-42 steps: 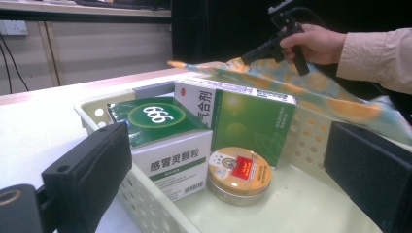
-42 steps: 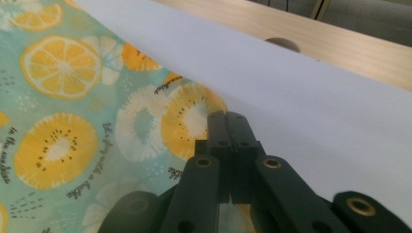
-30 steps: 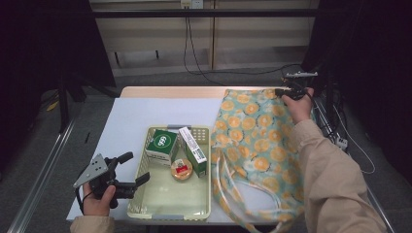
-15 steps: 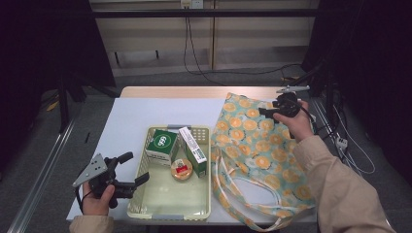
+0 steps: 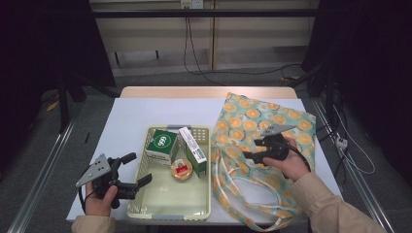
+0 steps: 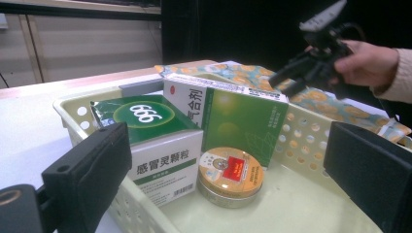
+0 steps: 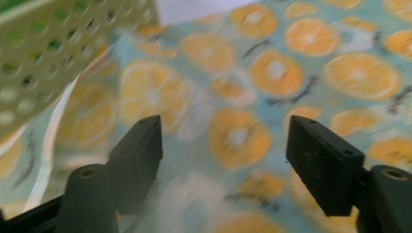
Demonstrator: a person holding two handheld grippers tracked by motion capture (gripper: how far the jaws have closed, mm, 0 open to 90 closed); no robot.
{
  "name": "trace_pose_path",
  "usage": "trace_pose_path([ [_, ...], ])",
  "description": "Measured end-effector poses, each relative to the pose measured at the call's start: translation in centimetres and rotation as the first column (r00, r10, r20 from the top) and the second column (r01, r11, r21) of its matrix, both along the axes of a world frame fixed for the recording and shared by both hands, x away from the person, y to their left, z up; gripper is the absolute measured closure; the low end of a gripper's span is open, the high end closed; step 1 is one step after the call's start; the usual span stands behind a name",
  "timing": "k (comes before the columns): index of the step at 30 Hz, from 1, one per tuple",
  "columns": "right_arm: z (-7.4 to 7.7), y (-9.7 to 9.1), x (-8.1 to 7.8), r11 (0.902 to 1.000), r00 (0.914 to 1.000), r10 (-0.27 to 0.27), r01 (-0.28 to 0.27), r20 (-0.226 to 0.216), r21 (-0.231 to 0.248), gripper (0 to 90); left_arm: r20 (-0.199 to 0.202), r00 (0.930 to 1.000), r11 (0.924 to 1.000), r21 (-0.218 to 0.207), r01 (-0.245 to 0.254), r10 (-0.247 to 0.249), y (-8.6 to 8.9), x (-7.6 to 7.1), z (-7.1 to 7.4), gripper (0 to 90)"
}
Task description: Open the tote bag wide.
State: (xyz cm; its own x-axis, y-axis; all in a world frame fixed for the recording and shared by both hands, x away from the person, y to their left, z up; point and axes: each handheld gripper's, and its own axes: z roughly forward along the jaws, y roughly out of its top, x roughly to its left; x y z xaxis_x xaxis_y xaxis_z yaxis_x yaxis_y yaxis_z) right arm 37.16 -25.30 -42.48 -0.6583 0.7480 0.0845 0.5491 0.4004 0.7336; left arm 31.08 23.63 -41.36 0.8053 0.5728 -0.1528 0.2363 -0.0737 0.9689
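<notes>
My right gripper (image 5: 250,156) hovers, jaws released (nothing between), over the orange-print bag (image 5: 252,121); left gripper (image 5: 138,170) gapes at the basket's (image 5: 167,212) nine o'clock.

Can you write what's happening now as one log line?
left gripper: open, by basket | right gripper: just opened, empty, over orange-print bag

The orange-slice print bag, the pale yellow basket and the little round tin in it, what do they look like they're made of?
Orange-slice print bag: probably thin woven or coated fabric; it lies limp and creased, with whitish cord handles.
Pale yellow perforated basket: moulded plastic, slightly glossy, with rows of punched holes in its walls.
Small round gold tin: looks like metal, with a shiny rim and a printed lid.
</notes>
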Motion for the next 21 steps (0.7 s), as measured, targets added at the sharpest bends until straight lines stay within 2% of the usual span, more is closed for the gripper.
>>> trace_pose_path([
  [6, -1.1, 1.2, -2.5, 0.9974, 0.9971, 0.072, -0.072, -0.023, 0.003, 37.2, 0.004, 1.0, 1.0, 0.005, 0.008, -0.008, -0.2, 0.0, 0.1, 3.3],
  [12, -2.3, 2.5, -3.6, 0.9909, 0.9921, 0.123, -0.124, -0.027, -0.051, 38.7, 0.006, 0.9999, 0.9999, 0.011, 0.01, -0.01, -0.3, 0.0, 0.1, 3.3],
  [14, -3.2, 3.1, -3.8, 0.9862, 0.99, 0.141, -0.141, -0.002, -0.087, 40.2, 0.007, 0.9999, 0.9999, 0.013, 0.011, -0.011, -0.4, -0.1, 0.1, 3.3],
  [15, -3.2, 3.1, -3.8, 0.9862, 0.99, 0.141, -0.141, -0.002, -0.087, 40.2, 0.002, 0.9999, 0.9999, 0.01, 0.01, -0.01, -0.4, -0.1, 0.1, 3.3],
  [16, -3.2, 3.1, -3.8, 0.9887, 0.9909, 0.135, -0.134, 0.007, -0.068, 51.8, 0.003, 1.0, 0.9999, 0.013, 0.009, -0.009, -0.4, -0.1, 0.1, 3.3],
  [17, -3.2, 3.2, -3.8, 0.9885, 0.9907, 0.136, -0.134, 0.012, -0.069, 60.0, 0.003, 0.9999, 0.9999, 0.012, 0.01, -0.01, -0.4, -0.1, 0.1, 3.3],
  [18, -3.2, 3.2, -3.8, 0.9885, 0.9907, 0.136, -0.134, 0.012, -0.069, 60.0, 0.007, 0.9999, 0.9998, 0.016, 0.01, -0.01, -0.4, 0.0, 0.1, 3.3],
  [19, -3.2, 3.3, -3.5, 0.9871, 0.9901, 0.136, -0.133, 0.033, -0.09, 75.4, 0.004, 0.9999, 0.9998, 0.016, 0.011, -0.011, -0.5, -0.1, 0.1, 3.3],
  [20, -3.2, 3.4, -3.4, 0.9877, 0.9903, 0.137, -0.135, 0.022, -0.079, 77.5, 0.009, 0.9999, 0.9997, 0.02, 0.011, -0.011, -0.5, -0.1, 0.1, 3.3],
  [21, -3.1, 3.4, -3.1, 0.9882, 0.9906, 0.136, -0.134, 0.016, -0.074, 84.8, 0.007, 0.9999, 0.9998, 0.017, 0.011, -0.012, -0.5, -0.1, 0.1, 3.3],
])
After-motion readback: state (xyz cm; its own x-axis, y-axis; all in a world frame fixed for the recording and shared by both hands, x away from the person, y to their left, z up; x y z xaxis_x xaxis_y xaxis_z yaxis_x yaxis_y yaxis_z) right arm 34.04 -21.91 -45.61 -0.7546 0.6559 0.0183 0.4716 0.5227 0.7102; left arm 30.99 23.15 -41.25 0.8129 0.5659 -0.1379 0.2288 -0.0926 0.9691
